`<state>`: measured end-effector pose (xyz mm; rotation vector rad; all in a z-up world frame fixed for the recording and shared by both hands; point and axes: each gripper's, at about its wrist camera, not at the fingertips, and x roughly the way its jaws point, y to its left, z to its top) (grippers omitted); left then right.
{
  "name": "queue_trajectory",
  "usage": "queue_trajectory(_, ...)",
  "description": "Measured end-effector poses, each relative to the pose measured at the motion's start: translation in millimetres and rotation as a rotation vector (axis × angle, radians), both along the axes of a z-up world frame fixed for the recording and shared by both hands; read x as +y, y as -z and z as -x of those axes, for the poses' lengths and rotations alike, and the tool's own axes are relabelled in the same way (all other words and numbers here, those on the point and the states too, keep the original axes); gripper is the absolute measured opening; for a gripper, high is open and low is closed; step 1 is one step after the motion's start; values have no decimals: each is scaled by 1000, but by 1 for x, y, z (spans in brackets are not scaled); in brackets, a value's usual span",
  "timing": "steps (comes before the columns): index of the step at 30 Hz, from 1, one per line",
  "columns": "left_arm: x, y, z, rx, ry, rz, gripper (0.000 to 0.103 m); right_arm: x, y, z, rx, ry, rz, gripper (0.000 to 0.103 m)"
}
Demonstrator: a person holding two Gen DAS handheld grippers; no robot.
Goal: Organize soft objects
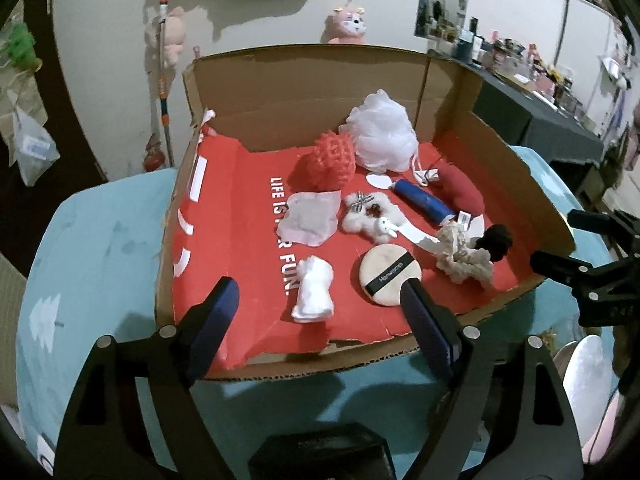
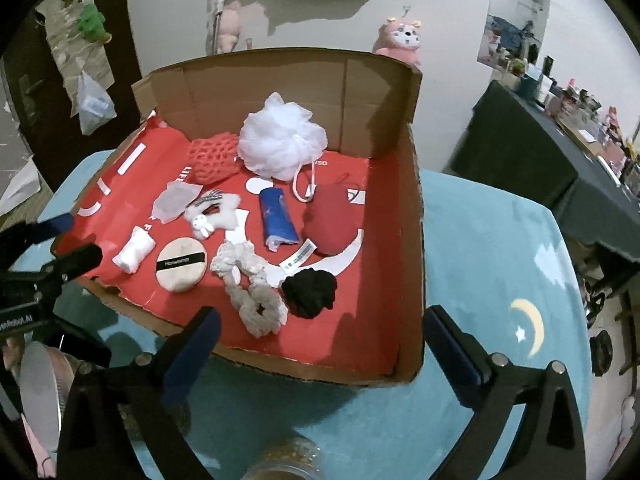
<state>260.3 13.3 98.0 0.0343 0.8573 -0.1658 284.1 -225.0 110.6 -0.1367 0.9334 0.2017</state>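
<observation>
An open cardboard box (image 1: 516, 156) (image 2: 414, 216) with a red floor holds several soft things: a white mesh pouf (image 1: 384, 136) (image 2: 280, 142), a red knit ball (image 1: 330, 160) (image 2: 212, 158), a round powder puff (image 1: 390, 274) (image 2: 182, 265), a white rolled cloth (image 1: 314, 290) (image 2: 134, 255), a beige scrunchie (image 1: 462, 254) (image 2: 252, 288), a black scrunchie (image 1: 496, 242) (image 2: 310, 288), a blue roll (image 1: 424, 202) (image 2: 278, 220) and a red pad (image 1: 460, 190) (image 2: 332, 220). My left gripper (image 1: 320, 312) is open and empty at the box's near edge. My right gripper (image 2: 320, 344) is open and empty at the near right corner.
The box stands on a table with a teal cloth (image 1: 96, 248) (image 2: 492, 248). A fluffy white bunny clip (image 1: 374, 216) (image 2: 212, 212) and a pale tissue (image 1: 312, 218) (image 2: 176, 200) lie mid-box. A dark cluttered table (image 2: 560, 152) stands at right. A pink plush (image 1: 348, 26) sits behind the box.
</observation>
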Motion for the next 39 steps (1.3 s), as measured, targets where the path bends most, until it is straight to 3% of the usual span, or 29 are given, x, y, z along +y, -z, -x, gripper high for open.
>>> queue_trajectory(7, -3, 6, 4, -12, -54, 0, 83, -2, 6, 0, -31, 71, -3, 103)
queue_trajectory(18, -8, 14, 1, 1, -82, 5, 83, 4, 7, 1, -63, 94, 12, 103)
queue_trajectory(26, -15, 16, 0, 0, -80, -50, 83, 14, 6, 4, -53, 67, 13, 103)
queue_trajectory(39, -12, 22, -1, 22, -112, -53, 83, 11, 15, 0, -13, 101, 14, 103)
